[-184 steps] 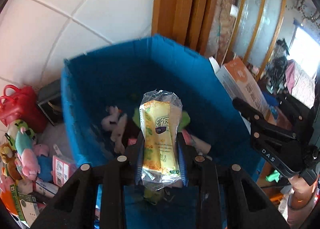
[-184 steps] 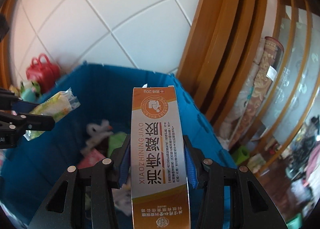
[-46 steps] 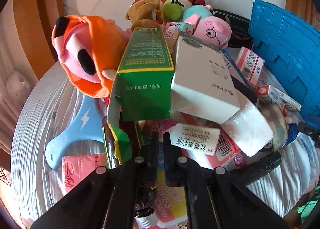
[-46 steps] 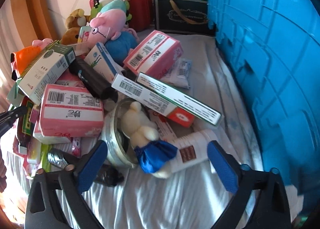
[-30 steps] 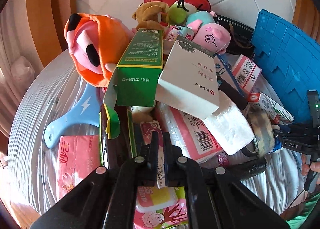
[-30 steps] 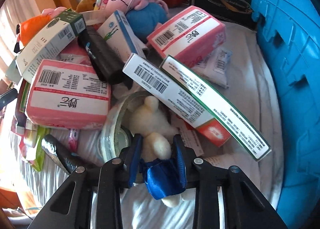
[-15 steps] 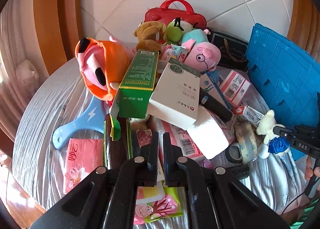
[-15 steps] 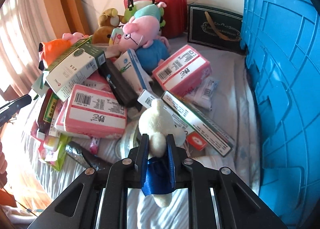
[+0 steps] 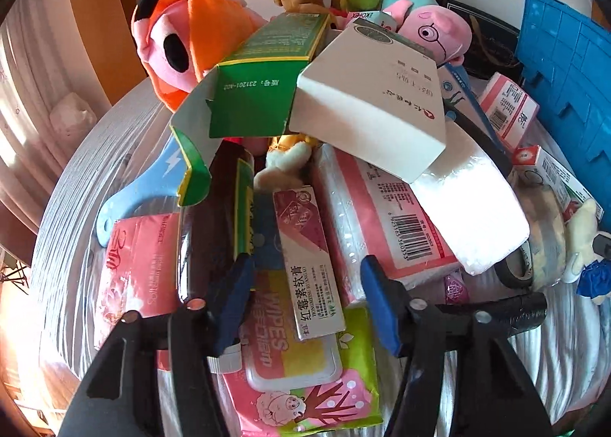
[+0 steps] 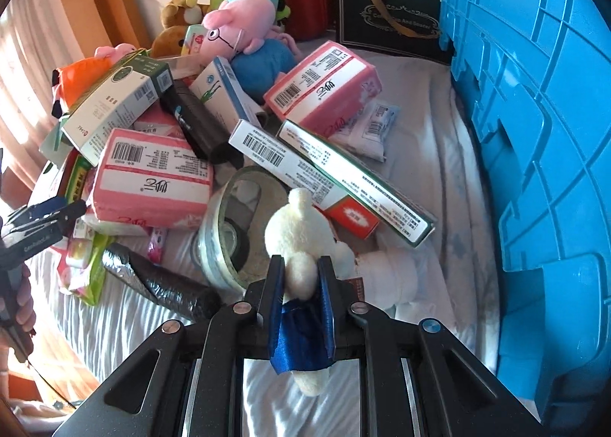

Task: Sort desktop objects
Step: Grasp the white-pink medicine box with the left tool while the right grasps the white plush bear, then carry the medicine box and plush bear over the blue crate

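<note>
Right gripper (image 10: 299, 280) is clamped on the small cream plush toy (image 10: 301, 234), pads squeezing its body just above the blue skirt, head sticking out past the fingertips. Toy hangs clear of the pile, tape roll (image 10: 229, 223) right below and ahead of it. Blue crate (image 10: 534, 131) stands to the gripper's right, near. Judgement: plush is light and soft, it compresses, so the grip sits deep and is unlikely to slip; nothing fragile. Mid-body hold looks fine for the carry to the crate.

Left gripper (image 9: 305, 299): jaws have just been opening, now standing apart and straddling the long pink-and-white ointment box (image 9: 307, 257), pads not touching it. Box lies on the wipes pack (image 9: 294, 360) directly under the gripper, its far end tucked under the yellow plush and the green carton (image 9: 259, 93) ahead. Pink tissue pack (image 9: 382, 215) just beside it on the gripper's right, dark packet on the left.

Judgement on the box: light, thin card, stiff along its length but crushable across. Take it on the long side walls near the close end, moderate squeeze. Far end may drag on what overlaps it, so lift toward the gripper first.
</note>
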The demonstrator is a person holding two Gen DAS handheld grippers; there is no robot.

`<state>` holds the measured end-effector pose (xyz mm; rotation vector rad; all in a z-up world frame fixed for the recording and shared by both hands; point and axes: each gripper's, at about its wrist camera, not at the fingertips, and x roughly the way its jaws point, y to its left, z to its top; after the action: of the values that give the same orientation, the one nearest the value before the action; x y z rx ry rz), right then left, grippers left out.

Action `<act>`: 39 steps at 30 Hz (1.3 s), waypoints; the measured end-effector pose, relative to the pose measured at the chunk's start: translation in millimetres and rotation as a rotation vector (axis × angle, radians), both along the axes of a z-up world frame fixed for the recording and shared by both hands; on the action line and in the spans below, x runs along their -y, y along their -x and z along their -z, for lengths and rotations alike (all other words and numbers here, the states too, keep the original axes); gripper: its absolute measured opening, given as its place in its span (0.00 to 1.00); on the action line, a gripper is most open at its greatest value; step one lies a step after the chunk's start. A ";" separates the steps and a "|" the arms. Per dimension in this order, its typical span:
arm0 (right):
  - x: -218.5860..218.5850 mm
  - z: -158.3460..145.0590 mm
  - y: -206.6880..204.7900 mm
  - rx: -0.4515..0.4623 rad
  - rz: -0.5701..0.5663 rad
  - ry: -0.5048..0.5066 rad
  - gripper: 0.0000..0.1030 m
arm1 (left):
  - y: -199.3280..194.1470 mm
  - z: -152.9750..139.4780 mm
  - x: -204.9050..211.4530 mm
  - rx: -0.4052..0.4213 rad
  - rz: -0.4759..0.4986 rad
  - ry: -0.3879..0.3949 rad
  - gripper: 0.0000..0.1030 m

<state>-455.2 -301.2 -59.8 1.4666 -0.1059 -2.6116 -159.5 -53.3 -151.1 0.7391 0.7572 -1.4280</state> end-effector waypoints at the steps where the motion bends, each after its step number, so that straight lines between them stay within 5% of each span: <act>1: -0.3 -0.1 -0.5 0.001 -0.002 0.002 0.17 | -2.1 1.4 1.8 0.000 -0.018 -0.005 0.47; 7: -0.6 2.3 0.6 0.004 -0.016 -0.001 0.17 | -21.6 20.2 28.3 -0.127 -0.078 -0.113 0.44; 11: 2.2 4.1 5.3 0.008 -0.031 -0.009 0.18 | -13.2 24.6 33.8 -0.064 -0.069 -0.099 0.44; 13: 5.8 5.3 8.3 0.009 -0.042 -0.018 0.18 | -11.8 24.1 33.1 -0.103 -0.053 -0.098 0.19; 15: 10.0 3.1 8.2 -0.003 -0.052 -0.044 0.18 | -6.2 15.6 25.6 -0.076 -0.053 -0.075 0.17; 25: 10.2 -53.8 -10.9 -0.168 -0.064 -0.010 0.17 | 15.5 -82.5 -33.0 -0.004 -0.017 0.159 0.17; 31: 1.6 -120.3 -34.0 -0.335 -0.046 -0.016 0.17 | 40.9 -141.7 -41.7 -0.018 0.040 0.265 0.17; 39: -43.1 -220.6 -79.4 -0.555 0.035 -0.042 0.17 | 128.1 -216.1 -49.7 -0.060 0.245 0.413 0.17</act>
<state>-375.8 -258.1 160.8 0.7047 -0.0132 -2.9506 -287.5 -3.6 65.0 0.4795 0.4026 -1.7648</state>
